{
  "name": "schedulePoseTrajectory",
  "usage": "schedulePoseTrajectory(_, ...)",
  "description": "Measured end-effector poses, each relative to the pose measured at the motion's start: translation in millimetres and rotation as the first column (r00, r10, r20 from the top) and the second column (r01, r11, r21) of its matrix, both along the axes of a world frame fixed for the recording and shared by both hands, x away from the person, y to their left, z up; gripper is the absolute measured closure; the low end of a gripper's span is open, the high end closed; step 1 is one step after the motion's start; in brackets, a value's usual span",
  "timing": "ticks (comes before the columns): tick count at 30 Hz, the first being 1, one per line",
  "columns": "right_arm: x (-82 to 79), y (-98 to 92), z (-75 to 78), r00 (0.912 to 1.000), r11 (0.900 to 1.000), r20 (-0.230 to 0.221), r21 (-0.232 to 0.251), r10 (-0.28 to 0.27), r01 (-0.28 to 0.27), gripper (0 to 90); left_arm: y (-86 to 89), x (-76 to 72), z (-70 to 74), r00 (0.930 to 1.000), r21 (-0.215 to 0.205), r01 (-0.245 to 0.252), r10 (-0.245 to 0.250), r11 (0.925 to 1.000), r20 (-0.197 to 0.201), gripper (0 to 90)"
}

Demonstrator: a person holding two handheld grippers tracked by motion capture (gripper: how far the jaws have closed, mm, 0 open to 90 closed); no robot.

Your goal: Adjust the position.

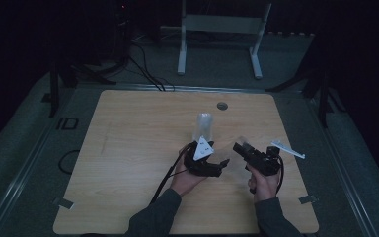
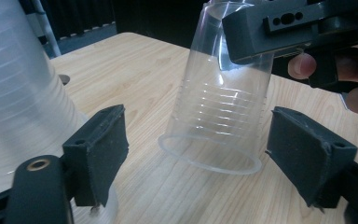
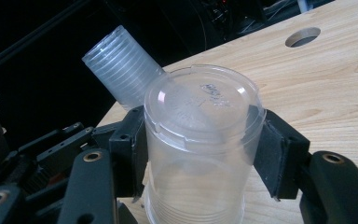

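- The left gripper [image 1: 216, 167] is low over the near middle of the desk [image 1: 128, 148]. In the left gripper view its 2 fingers [image 2: 100, 149] stand wide apart with nothing pressed between them, and the held cup's rim hangs in the gap without touching either pad.
- Just to its right, the right gripper [image 1: 242, 149] is clamped on 1 clear plastic cup [image 3: 198, 154]. The cup is upside down, its closed base uppermost, and the fingers [image 3: 270, 154] press its wall from both sides near the base.
- In the left gripper view that cup [image 2: 221, 116] hangs slightly tilted, its open rim just above the wood; whether the rim touches the desk I cannot tell.
- Behind the left gripper, a stack of cups [image 1: 203, 127] stands mouth-down on the desk, near its middle.
- Farther back, a round cable hole [image 1: 222, 105] sits near the far edge.
- Judged from this, 1 cup has been separated from the stack and the left fingers have let go of it.
- The next move probably calls for carrying the single cup clear and setting it down, with a gentle squeeze, since the thin wall would buckle easily.
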State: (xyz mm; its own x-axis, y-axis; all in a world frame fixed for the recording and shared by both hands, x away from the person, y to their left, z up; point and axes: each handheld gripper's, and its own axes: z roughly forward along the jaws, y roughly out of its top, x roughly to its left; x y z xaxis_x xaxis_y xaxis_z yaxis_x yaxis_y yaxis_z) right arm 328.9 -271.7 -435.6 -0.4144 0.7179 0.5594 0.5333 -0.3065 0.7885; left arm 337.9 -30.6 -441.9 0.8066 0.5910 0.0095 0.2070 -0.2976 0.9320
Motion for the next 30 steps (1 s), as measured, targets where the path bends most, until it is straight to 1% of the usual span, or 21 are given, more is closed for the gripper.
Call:
schedulePoseTrajectory(4,0.0,0.1,-0.1,1.0,1.0,-0.003,0.01,0.003,-0.003,41.9,-2.8,0.7,-0.5,0.9999,0.007,0.011,-0.01,0.9999,-0.007,16.9)
schedulePoseTrajectory(6,0.0,0.5,-0.3,1.0,1.0,-0.004,0.012,0.004,-0.004,42.0,-7.7,1.2,-1.6,0.9997,0.02,0.021,-0.021,0.9996,-0.01,16.5)
schedulePoseTrajectory(8,0.0,0.7,-0.3,1.0,1.0,-0.004,0.014,0.004,-0.004,42.0,-10.5,1.8,-2.6,0.9996,0.022,0.026,-0.026,0.9994,-0.014,16.3)
schedulePoseTrajectory(14,0.3,-0.4,-0.2,0.9999,0.999,-0.009,0.042,0.008,-0.007,42.0,-17.9,4.3,-5.3,0.9996,0.027,0.025,-0.026,0.9993,0.007,16.0)
schedulePoseTrajectory(15,0.2,-0.6,0.0,0.9999,0.999,-0.011,0.043,0.009,-0.008,42.0,-18.8,4.9,-5.7,0.9996,0.038,0.022,-0.023,0.999,0.014,16.0)
schedulePoseTrajectory(21,0.8,-0.8,-0.6,0.9998,0.998,-0.014,0.054,0.015,-0.014,42.0,-23.8,8.0,-8.9,0.9994,0.044,0.03,-0.03,0.9986,0.019,16.1)
schedulePoseTrajectory(23,1.0,-0.5,-0.8,0.9997,0.998,-0.017,0.057,0.019,-0.018,42.0,-25.2,8.0,-9.0,0.9991,0.038,0.036,-0.037,0.9986,0.02,16.1)
schedulePoseTrajectory(27,1.5,-0.2,-1.2,0.9994,0.997,-0.021,0.069,0.027,-0.026,42.1,-28.1,7.0,-8.1,0.9981,0.044,0.051,-0.053,0.9977,0.032,16.6)
schedulePoseTrajectory(30,1.6,-0.8,-1.0,0.9992,0.996,-0.022,0.08,0.032,-0.03,42.2,-30.4,7.9,-9.1,0.9986,0.051,0.043,-0.045,0.9978,0.03,19.5)
